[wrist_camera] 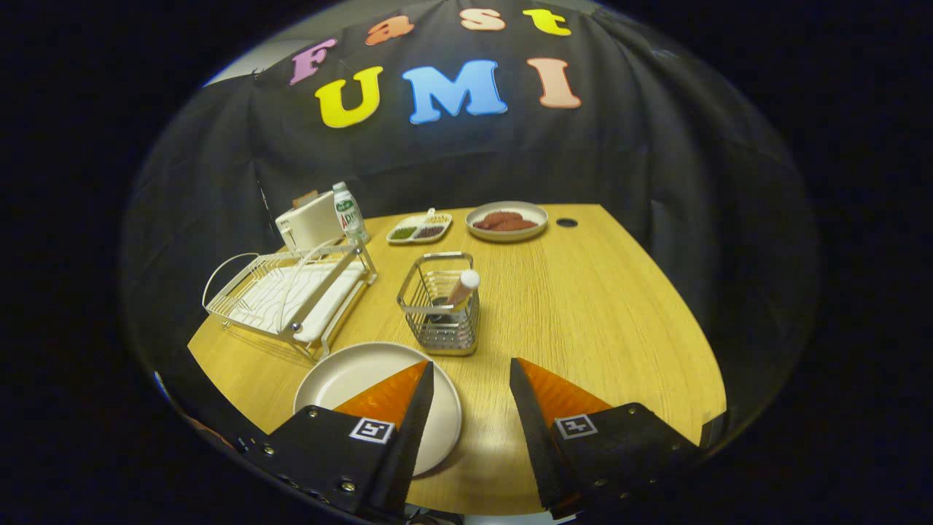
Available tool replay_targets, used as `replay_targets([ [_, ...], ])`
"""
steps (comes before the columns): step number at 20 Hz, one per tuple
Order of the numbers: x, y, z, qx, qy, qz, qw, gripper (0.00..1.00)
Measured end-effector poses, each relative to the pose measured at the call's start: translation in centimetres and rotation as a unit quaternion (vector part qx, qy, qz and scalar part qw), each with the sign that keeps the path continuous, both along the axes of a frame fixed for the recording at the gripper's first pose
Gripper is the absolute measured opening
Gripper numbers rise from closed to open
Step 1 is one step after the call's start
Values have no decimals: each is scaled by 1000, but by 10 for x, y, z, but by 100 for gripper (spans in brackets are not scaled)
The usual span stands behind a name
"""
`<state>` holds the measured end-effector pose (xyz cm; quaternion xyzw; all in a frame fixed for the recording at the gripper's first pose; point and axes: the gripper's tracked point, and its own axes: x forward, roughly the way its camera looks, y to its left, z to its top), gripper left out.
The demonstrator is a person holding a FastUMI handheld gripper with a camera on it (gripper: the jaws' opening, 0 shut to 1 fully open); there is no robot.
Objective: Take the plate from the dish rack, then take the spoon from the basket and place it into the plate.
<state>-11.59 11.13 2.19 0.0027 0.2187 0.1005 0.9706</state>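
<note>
My gripper (pixel 471 379) is released, fingers spread wide, nothing between them. Plate (pixel 364 379) is flat on the table (pixel 605 321), out of the dish rack (pixel 291 292); my left finger hangs over its right part. Wire basket (pixel 441 306) stands just ahead of the fingers, just beyond the plate's far edge. Spoon (pixel 462 287) is in the basket, white handle end sticking up, tilted. Rack sits left of the basket. Far side: toaster (pixel 310 221), bottle (pixel 349 211), divided dish (pixel 419 228), bowl of food (pixel 506 220).
</note>
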Motion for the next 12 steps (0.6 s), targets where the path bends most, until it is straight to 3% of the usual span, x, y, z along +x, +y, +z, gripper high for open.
replay_targets([
  [5, 13, -8, 54, -21, -130, 2, 991, 65],
  [12, 55, 5, 45, -24, -216, 6, 976, 65],
])
